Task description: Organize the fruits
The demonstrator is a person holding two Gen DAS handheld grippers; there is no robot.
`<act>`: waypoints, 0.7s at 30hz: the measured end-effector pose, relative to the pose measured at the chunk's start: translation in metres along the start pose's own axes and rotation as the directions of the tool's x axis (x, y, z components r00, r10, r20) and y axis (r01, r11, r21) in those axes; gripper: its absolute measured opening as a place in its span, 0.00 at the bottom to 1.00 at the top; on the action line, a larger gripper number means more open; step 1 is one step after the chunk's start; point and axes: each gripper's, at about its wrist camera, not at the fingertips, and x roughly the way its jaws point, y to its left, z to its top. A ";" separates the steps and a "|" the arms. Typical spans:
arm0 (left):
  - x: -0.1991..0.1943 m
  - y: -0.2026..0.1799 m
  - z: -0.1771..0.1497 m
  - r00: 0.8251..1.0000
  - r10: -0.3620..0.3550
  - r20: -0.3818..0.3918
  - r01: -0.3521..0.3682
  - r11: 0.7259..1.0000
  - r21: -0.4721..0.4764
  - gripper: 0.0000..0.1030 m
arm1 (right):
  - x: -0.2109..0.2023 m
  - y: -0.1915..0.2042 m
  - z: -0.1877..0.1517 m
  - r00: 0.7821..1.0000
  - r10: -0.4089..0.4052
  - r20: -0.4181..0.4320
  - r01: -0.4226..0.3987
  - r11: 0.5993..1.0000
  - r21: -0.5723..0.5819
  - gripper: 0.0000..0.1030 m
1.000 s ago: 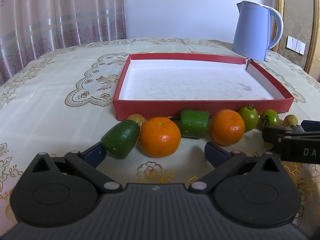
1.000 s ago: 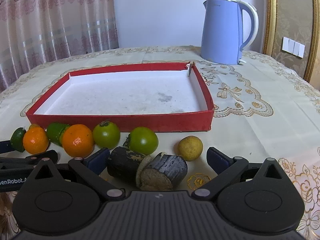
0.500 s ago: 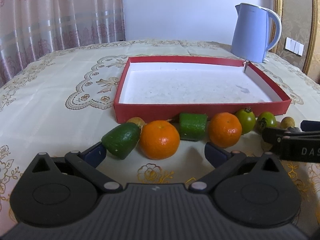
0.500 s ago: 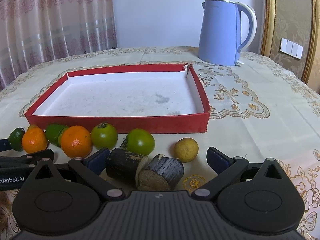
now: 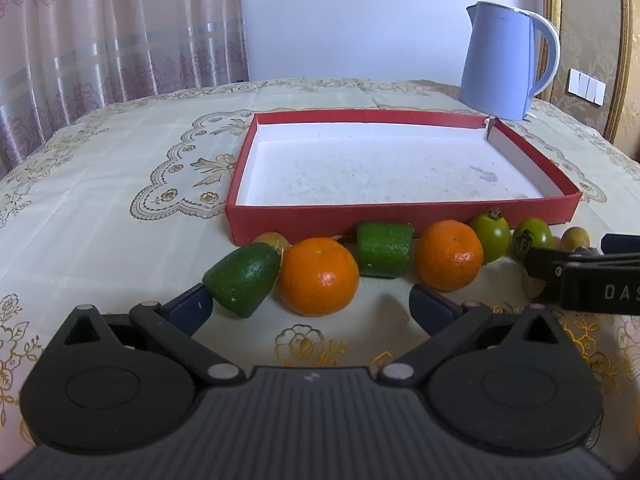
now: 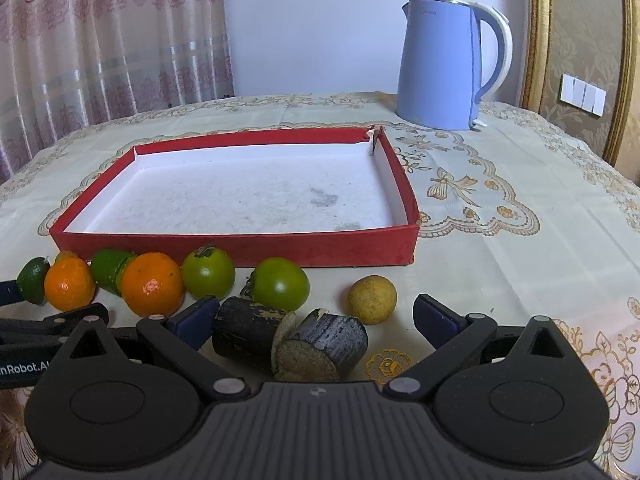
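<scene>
Right wrist view: right gripper (image 6: 312,316) fingers spread wide, holding nothing, dark stubby chunks (image 6: 288,340) lying between them at 12 o'clock, probably sugarcane, red tray (image 6: 240,246) behind.

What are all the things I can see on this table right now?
Tray: one, red outside, white inside, nothing in it, mid-table.
Oranges: two, orange, in the row before the tray.
Green cut pieces: two, green, among the oranges.
Round green fruits: two, green, right of the oranges.
Small yellowish fruits: two, one at each end of the row.
Dark cut pieces: two, blackish, nearest the right tongs.
Kettle: one, light blue, behind the tray.
Tablecloth: one, cream with gold embroidery.
Left tongs: black, open.
Right tongs: black, open.
</scene>
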 end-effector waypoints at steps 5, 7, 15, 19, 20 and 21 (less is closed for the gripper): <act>-0.001 0.000 0.001 1.000 -0.001 0.001 0.001 1.000 -0.005 1.00 | 0.000 0.000 0.000 1.000 -0.001 0.000 0.001 1.000 0.000 1.00; -0.001 0.000 0.001 1.000 0.001 0.001 -0.001 1.000 -0.005 1.00 | 0.000 0.000 0.001 1.000 -0.001 0.002 0.001 1.000 0.001 1.00; -0.001 0.000 0.001 1.000 -0.002 0.002 0.002 1.000 -0.004 1.00 | 0.000 -0.002 0.001 1.000 0.005 -0.002 -0.005 1.000 0.013 1.00; -0.002 -0.001 0.001 1.000 -0.001 0.001 0.001 1.000 -0.001 1.00 | 0.000 -0.002 0.002 1.000 0.006 -0.004 -0.006 1.000 0.011 1.00; -0.002 0.000 0.001 1.000 -0.001 0.001 0.001 1.000 0.000 1.00 | 0.000 -0.002 0.002 1.000 0.006 -0.005 -0.006 1.000 0.011 1.00; -0.002 0.000 0.001 1.000 0.000 0.001 0.000 1.000 -0.002 1.00 | 0.000 -0.002 0.002 1.000 0.006 -0.004 -0.006 1.000 0.011 1.00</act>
